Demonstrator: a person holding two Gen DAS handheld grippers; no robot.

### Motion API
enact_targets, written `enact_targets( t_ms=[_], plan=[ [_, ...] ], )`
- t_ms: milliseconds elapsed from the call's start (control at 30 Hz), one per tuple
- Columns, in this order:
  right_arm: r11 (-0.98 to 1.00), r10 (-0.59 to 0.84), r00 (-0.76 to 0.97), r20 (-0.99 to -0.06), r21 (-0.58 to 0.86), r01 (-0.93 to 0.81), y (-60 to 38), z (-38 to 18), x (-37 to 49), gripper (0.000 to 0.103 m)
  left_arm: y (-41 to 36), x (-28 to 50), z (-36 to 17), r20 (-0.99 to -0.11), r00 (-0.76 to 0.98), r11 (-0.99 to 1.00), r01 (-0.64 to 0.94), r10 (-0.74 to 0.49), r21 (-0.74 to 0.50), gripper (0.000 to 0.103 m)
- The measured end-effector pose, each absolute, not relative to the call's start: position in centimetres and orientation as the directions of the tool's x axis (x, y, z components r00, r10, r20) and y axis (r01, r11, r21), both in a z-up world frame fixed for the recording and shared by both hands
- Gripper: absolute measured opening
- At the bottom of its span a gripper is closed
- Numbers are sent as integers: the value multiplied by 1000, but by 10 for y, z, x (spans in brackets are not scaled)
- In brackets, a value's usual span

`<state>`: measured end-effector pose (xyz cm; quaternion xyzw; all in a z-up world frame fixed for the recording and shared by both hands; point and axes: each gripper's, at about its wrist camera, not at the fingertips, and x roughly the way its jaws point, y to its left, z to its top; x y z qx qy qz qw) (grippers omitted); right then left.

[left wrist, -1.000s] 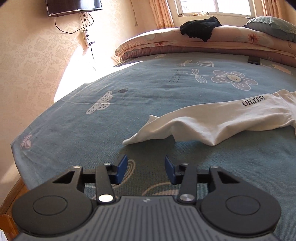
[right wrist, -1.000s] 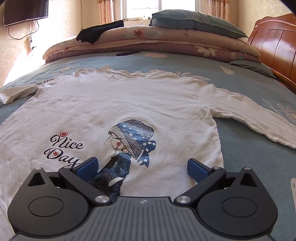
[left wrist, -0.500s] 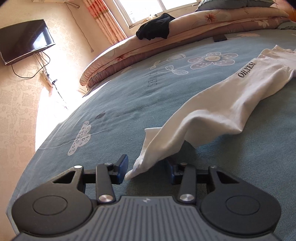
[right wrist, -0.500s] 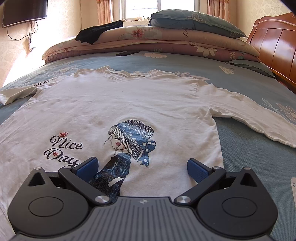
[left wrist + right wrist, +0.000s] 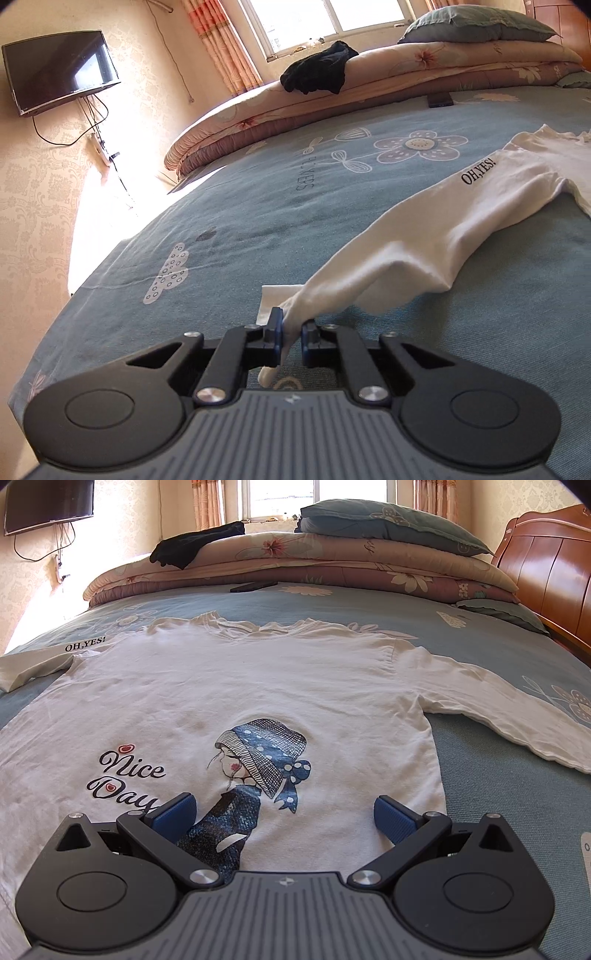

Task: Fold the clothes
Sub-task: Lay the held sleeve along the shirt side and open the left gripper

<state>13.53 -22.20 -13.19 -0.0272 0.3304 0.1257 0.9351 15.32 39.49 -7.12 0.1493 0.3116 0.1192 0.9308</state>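
The long-sleeved shirt (image 5: pixel 258 686) lies flat on the bed (image 5: pixel 498 794), collar toward the far end; its sleeve (image 5: pixel 424 236) reaches out to the left, cuff end between the pads of the left gripper (image 5: pixel 291 332); the other sleeve (image 5: pixel 517 716) stretches right; the right gripper (image 5: pixel 284 812) hangs over the shirt's hem; behind the collar a phone (image 5: pixel 253 586) lies before folded quilts (image 5: pixel 332 561); on these rest a pillow (image 5: pixel 388 520) at right and a dark garment (image 5: pixel 195 546) at left; a television (image 5: pixel 59 70) hangs on the left wall.
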Motion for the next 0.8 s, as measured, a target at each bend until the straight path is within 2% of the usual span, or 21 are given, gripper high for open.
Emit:
enact_targets(
  t_ms=[233,467,567,700,733,800],
  plan=[
    [967,217,751,-624,32,-253,-222,-132,136,103,395,123,-18,-527,810,959,-146,257,243,8],
    [967,218,751,-624,33,-253,-222,-132,136,103,393,118,12,-588,786,980,-116,191,164,8],
    [967,217,751,-624,32,-253,-221,-132,136,103,400,144,8,-625,750,976,-157,219,153,8],
    [967,217,750,-624,33,-253,-222,-132,136,103,426,202,-8,-690,671,951,-298,273,86,9],
    [967,218,750,-624,33,-253,-222,-132,136,103,437,214,-13,-706,644,928,-368,296,53,18],
    [967,218,750,-624,33,-253,-222,-132,136,103,464,236,-27,-750,573,846,-532,330,-34,19]
  ],
)
